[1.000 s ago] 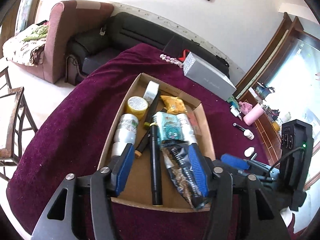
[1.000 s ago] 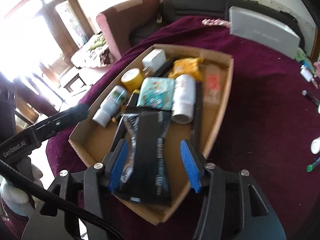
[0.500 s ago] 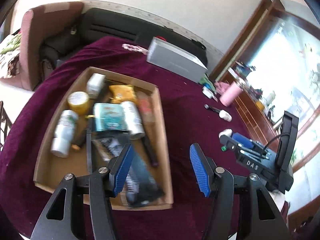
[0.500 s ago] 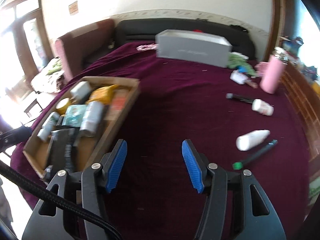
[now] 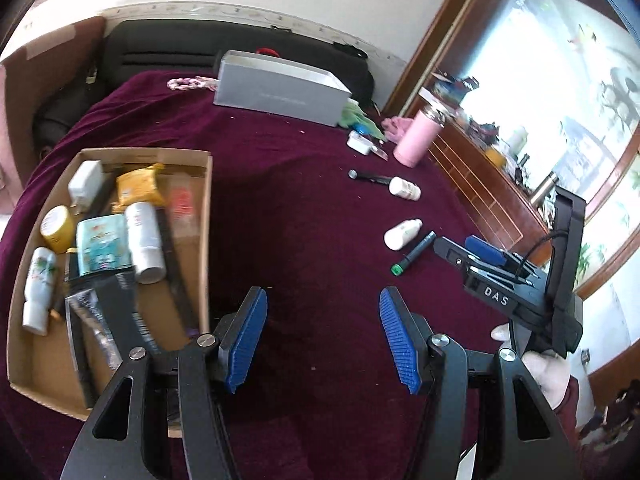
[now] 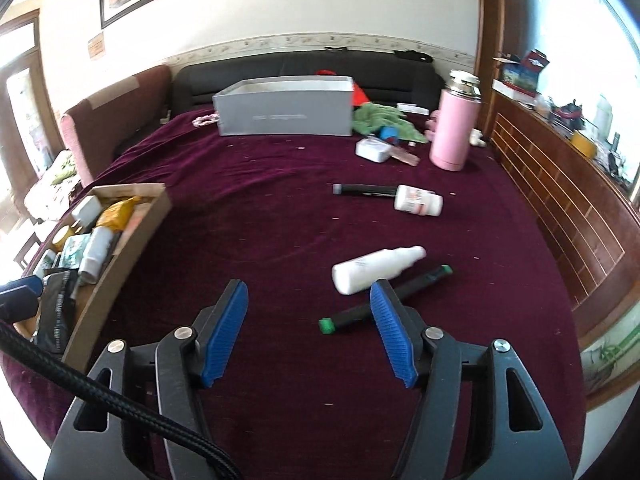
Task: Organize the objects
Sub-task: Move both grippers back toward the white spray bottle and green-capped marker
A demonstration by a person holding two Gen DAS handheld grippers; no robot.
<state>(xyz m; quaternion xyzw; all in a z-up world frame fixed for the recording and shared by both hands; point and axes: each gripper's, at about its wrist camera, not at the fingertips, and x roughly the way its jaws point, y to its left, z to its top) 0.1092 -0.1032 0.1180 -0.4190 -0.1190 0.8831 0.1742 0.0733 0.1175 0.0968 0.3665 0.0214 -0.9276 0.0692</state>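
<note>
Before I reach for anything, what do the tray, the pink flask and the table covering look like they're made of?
Tray: brown corrugated cardboard, matte, with raw cut edges.
Pink flask: probably painted metal, with a smooth satin pink body and a shiny silver cap; it could be plastic.
Table covering: maroon cloth, velvet-like, with a soft nap that shades unevenly and holds light specks of lint.

Both grippers now off the cardboard box (image 5: 206,216), over bare maroon cloth (image 6: 260,216); right gripper (image 6: 308,328) jaws just widening, nothing between.
</note>
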